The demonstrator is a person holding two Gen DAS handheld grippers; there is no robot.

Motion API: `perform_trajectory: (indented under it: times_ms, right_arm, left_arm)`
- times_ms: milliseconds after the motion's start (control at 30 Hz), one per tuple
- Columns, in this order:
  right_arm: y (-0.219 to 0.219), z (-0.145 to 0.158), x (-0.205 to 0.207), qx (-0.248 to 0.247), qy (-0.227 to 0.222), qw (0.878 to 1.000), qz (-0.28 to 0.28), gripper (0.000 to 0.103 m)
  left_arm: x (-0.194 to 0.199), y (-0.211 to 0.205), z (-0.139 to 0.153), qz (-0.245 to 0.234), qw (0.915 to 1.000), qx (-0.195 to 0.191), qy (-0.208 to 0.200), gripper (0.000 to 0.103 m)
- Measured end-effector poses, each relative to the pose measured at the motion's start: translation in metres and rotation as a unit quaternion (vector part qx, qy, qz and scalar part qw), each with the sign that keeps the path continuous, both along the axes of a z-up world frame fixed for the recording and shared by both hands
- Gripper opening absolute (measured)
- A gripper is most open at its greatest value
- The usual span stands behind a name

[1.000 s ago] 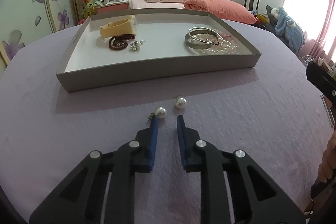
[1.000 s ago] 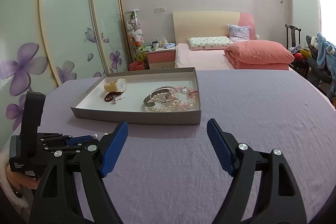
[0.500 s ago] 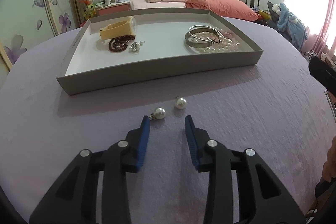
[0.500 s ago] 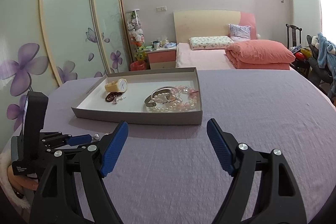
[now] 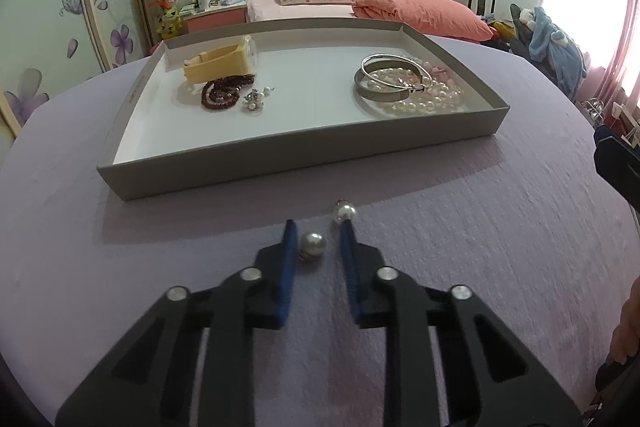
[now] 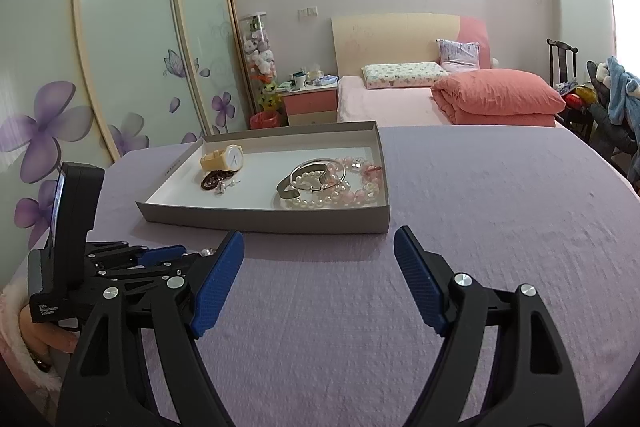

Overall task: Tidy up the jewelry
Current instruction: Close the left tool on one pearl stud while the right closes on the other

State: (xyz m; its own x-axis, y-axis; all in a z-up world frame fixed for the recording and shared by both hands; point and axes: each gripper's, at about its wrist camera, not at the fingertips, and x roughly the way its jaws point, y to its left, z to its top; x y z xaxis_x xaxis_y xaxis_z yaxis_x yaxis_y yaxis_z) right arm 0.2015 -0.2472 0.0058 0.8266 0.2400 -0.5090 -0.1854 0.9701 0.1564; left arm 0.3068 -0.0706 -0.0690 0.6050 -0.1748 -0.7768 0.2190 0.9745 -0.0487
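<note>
Two pearl earrings lie on the purple tablecloth in front of a grey tray (image 5: 280, 163). My left gripper (image 5: 318, 233) is open, low over the cloth, with one pearl earring (image 5: 313, 244) between its blue fingers. The second pearl earring (image 5: 345, 213) lies just past the right fingertip. The tray holds a yellow watch (image 5: 224, 65), a dark bead bracelet (image 5: 224, 93), small earrings (image 5: 256, 99), silver bangles (image 5: 384, 79) and pearl strands (image 5: 424, 99). My right gripper (image 6: 318, 251) is wide open and empty above the cloth, right of the left gripper (image 6: 160, 257).
The tray (image 6: 260, 219) sits at the far left of the round table in the right wrist view. A bed with a pink quilt (image 6: 496, 99) stands behind the table. A wardrobe with flower doors (image 6: 120, 59) is at the left.
My left gripper moved forward and opened wider, so one pearl earring now lies between its fingers. The right gripper has barely moved.
</note>
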Motion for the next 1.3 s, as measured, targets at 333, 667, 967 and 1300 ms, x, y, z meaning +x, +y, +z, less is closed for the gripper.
perform_trajectory:
  times_ms: [333,667,967,1300]
  right_arm:
    - [0.0,0.0,0.0,0.0,0.0,1.0,0.001,0.077]
    - [0.007,0.001,0.002,0.0,0.0,1.0,0.008,0.077]
    - [0.026,-0.001,0.004,-0.006,0.006,1.0,0.029,0.077]
    - [0.059,-0.006,0.011,-0.022,0.024,0.998,0.061,0.077]
  left_arm:
    - [0.001,0.004,0.0,0.004,1.0,-0.007,0.001,0.014]
    - [0.002,0.026,0.006,0.032,0.9994,-0.013,-0.01,0.014]
    - [-0.003,0.049,0.012,0.055,0.9981,-0.02,-0.019,0.014]
    - [0.0,0.077,0.023,0.076,0.996,-0.033,-0.034,0.014]
